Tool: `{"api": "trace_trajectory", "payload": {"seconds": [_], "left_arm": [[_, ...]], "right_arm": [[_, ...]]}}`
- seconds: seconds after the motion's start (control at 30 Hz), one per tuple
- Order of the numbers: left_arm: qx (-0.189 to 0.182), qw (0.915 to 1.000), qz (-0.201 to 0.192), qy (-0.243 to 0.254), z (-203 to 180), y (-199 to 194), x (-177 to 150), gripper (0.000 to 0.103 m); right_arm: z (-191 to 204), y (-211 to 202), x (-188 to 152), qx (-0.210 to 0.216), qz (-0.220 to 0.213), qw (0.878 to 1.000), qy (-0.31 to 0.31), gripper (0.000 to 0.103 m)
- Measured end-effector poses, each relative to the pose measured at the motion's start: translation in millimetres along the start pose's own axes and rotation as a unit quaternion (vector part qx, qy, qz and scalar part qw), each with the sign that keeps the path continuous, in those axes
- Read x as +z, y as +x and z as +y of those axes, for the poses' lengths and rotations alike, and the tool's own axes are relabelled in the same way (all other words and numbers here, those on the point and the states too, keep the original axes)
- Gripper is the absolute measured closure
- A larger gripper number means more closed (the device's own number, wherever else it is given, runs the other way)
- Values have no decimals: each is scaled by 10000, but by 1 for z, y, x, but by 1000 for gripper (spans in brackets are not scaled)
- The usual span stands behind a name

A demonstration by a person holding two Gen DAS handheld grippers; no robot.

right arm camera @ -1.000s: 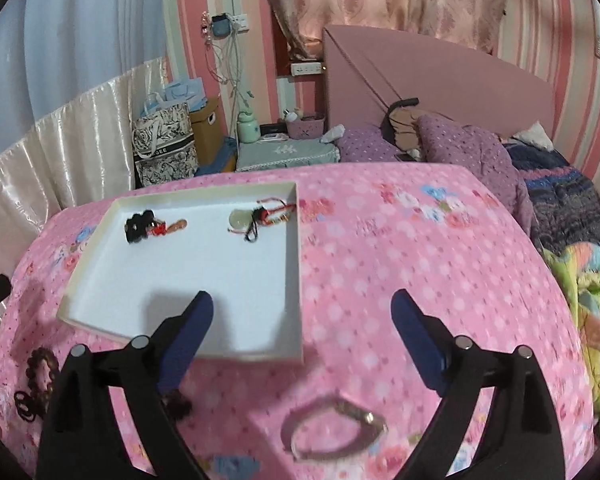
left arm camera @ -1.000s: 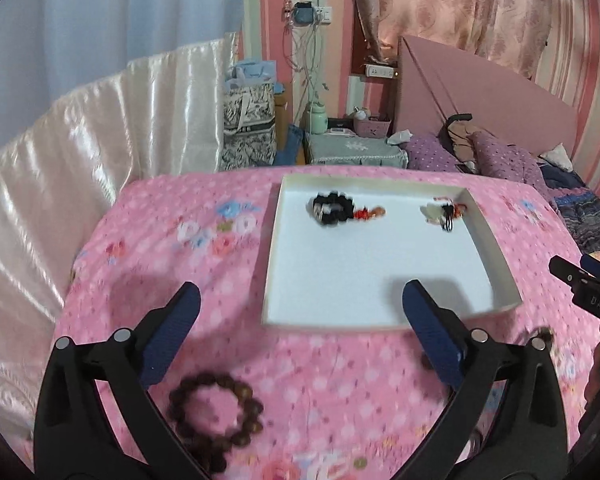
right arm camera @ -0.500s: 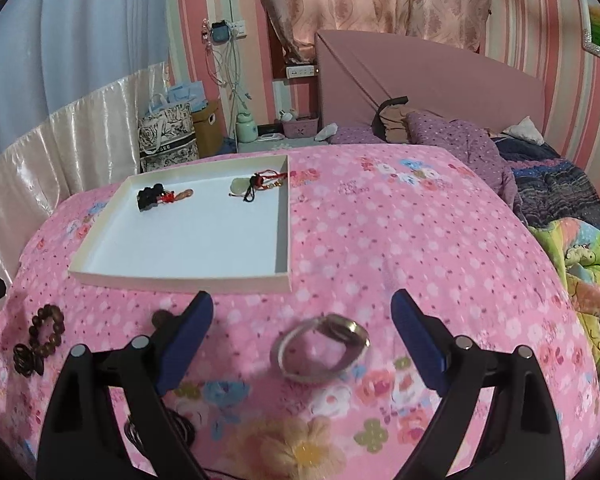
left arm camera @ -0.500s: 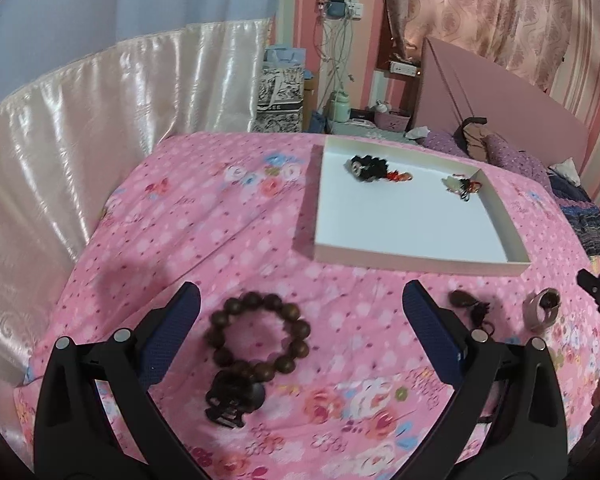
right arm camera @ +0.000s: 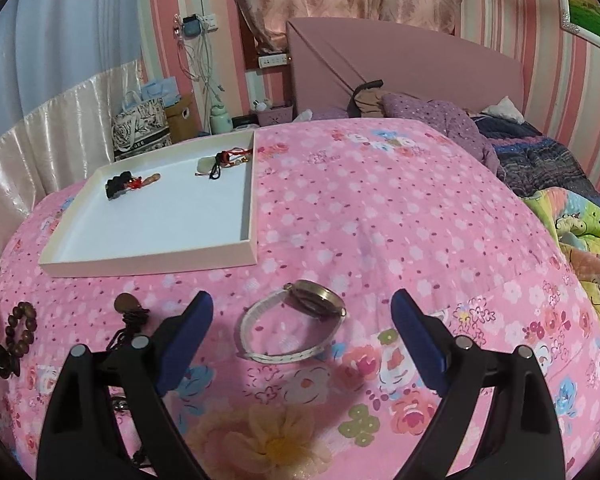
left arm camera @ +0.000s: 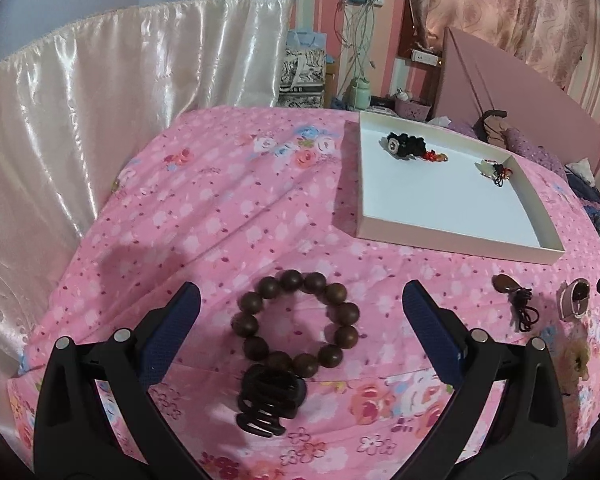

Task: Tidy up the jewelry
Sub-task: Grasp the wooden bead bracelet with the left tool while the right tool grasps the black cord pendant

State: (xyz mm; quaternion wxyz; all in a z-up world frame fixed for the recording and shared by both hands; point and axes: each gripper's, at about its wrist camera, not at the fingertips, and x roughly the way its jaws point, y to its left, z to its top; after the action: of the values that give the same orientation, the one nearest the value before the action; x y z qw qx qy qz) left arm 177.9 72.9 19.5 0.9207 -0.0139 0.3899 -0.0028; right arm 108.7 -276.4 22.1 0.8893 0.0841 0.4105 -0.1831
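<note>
A white tray (left arm camera: 452, 236) lies on the pink floral bedspread and holds a black-and-red charm (left arm camera: 406, 147) and a jade pendant with cords (left arm camera: 494, 170). The tray also shows in the right wrist view (right arm camera: 152, 258). A brown bead bracelet (left arm camera: 296, 320) with a black hair claw (left arm camera: 270, 400) lies between the fingers of my open left gripper (left arm camera: 300, 312). A wristwatch with a pale band (right arm camera: 296, 326) lies between the fingers of my open right gripper (right arm camera: 300, 320). A brown pendant on a black cord (left arm camera: 514, 296) (right arm camera: 128, 312) lies between the two.
A satin cream curtain (left arm camera: 120, 92) bounds the bed's left side. Pillows and a patterned quilt (right arm camera: 580, 232) lie at the right. A headboard (right arm camera: 400, 68), bags and a small shelf stand beyond the bed.
Both grippers have pulled back from the tray and lowered toward the near bedspread. The bead bracelet now lies between the left fingers and the watch between the right fingers.
</note>
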Motion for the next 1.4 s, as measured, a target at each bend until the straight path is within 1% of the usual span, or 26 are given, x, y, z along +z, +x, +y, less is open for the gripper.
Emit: {"api": "trace_trajectory", "payload": {"seconds": [0.1, 0.27, 0.37, 0.47, 0.53, 0.67, 0.87, 1.0, 1.13, 1.17, 1.2, 1.27, 1.3, 1.4], "left_arm": [[-79, 10000, -20, -32, 8, -1, 0, 3], [-112, 9997, 203, -119, 14, 7, 3, 3], [-88, 9998, 158, -53, 15, 3, 7, 3], [-237, 9995, 200, -78, 21, 2, 13, 3], [-303, 9991, 281, -55, 25, 5, 18, 3], [-183, 9992, 350, 17, 30, 16, 22, 3], [-246, 9978, 583, -214, 46, 41, 15, 5], [-242, 9975, 661, -100, 45, 53, 10, 7], [-262, 9966, 784, 17, 42, 64, 4, 10], [-259, 9964, 807, 32, 41, 66, 4, 11], [-269, 9961, 836, 46, 41, 68, 3, 13], [-278, 9957, 878, 35, 41, 71, 2, 15], [-286, 9956, 894, 19, 42, 72, 2, 16], [-297, 9950, 951, -18, 44, 76, 1, 20]], "right_arm": [[0, 1, 0, -19, 4, 10000, -16, 12], [4, 2, -1, -46, 55, 9999, -95, 12], [11, -2, 0, -149, 22, 9997, -198, 12], [20, -6, 0, -157, 23, 9996, -250, 12], [31, -9, 1, -125, 17, 9994, -322, 12], [55, -10, 1, -147, 57, 9987, -494, 12], [93, -2, -6, -67, 233, 9976, -650, 13], [116, 8, -13, -39, 339, 9964, -781, 13], [128, 17, -20, -116, 358, 9951, -917, 14], [130, 22, -22, -102, 422, 9944, -960, 18], [132, 25, -23, -74, 489, 9939, -982, 26], [133, 32, -25, 14, 639, 9930, -997, 35], [134, 36, -26, 35, 692, 9926, -995, 38], [135, 41, -29, 83, 748, 9923, -980, 40]]}}
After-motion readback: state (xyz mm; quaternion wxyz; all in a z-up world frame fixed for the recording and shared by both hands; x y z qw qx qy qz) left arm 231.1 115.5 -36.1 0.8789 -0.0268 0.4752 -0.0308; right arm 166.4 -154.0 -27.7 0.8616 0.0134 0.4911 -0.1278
